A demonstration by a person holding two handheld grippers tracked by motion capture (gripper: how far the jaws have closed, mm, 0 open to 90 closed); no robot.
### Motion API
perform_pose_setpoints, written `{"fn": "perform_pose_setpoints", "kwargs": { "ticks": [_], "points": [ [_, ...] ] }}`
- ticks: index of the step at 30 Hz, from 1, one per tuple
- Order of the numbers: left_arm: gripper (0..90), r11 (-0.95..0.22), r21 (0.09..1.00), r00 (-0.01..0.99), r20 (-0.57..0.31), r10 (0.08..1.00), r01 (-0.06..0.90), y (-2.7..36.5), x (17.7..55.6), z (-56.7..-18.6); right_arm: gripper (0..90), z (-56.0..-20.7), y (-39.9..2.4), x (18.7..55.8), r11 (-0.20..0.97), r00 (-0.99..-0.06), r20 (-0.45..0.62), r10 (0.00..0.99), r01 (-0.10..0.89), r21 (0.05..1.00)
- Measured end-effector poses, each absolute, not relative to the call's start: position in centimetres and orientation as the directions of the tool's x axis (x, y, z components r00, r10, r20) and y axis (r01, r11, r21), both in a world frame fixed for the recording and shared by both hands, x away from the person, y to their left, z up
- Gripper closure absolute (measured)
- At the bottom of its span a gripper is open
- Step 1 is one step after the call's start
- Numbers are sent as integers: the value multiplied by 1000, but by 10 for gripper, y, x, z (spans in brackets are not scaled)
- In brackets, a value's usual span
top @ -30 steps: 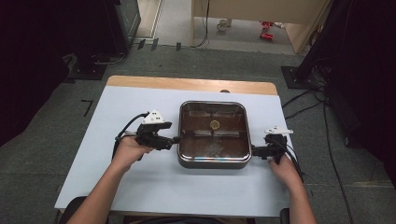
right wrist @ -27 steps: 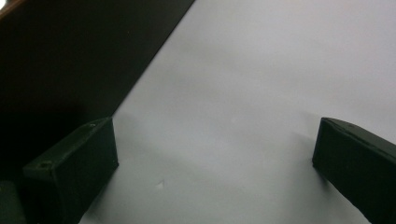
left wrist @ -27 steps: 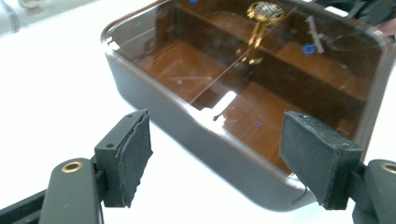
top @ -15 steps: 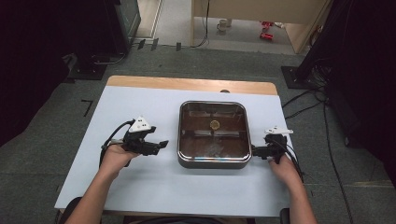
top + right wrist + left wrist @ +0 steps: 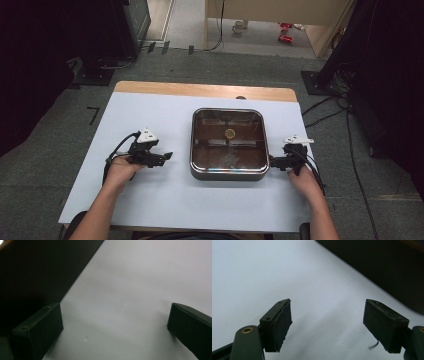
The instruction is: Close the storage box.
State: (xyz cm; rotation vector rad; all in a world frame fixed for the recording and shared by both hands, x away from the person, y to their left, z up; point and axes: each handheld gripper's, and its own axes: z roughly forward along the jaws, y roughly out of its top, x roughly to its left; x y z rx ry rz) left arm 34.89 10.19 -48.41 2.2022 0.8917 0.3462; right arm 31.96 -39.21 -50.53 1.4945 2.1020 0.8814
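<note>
The small round object (image 5: 230, 133) inside the square pan (image 5: 200, 165) is too small to identify.

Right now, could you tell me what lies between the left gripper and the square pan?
Nothing: between the left gripper and the square pan, the high view shows bare white tabletop.

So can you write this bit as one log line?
left gripper: open, just widened, nothing held | right gripper: open, beside pan | table: white
</note>
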Motion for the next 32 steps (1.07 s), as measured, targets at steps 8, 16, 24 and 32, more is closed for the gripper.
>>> {"fn": "perform_pose_setpoints", "kwargs": {
  "ticks": [8, 16, 24, 32],
  "points": [
    [224, -486, 715, 689, 9, 724, 502, 81, 334, -495, 0, -505, -392, 320, 224, -339, 28, 940, 679, 699],
    [207, -453, 733, 665, 0, 747, 508, 78, 328, -498, 0, -505, -392, 320, 224, -339, 28, 940, 679, 699],
    [207, -453, 733, 665, 2, 747, 507, 78, 328, -498, 0, -505, -392, 320, 224, -339, 28, 940, 679, 699],
    [209, -471, 729, 691, -3, 723, 496, 78, 325, -497, 0, -505, -392, 320, 224, -339, 28, 940, 679, 699]
  ]
}}
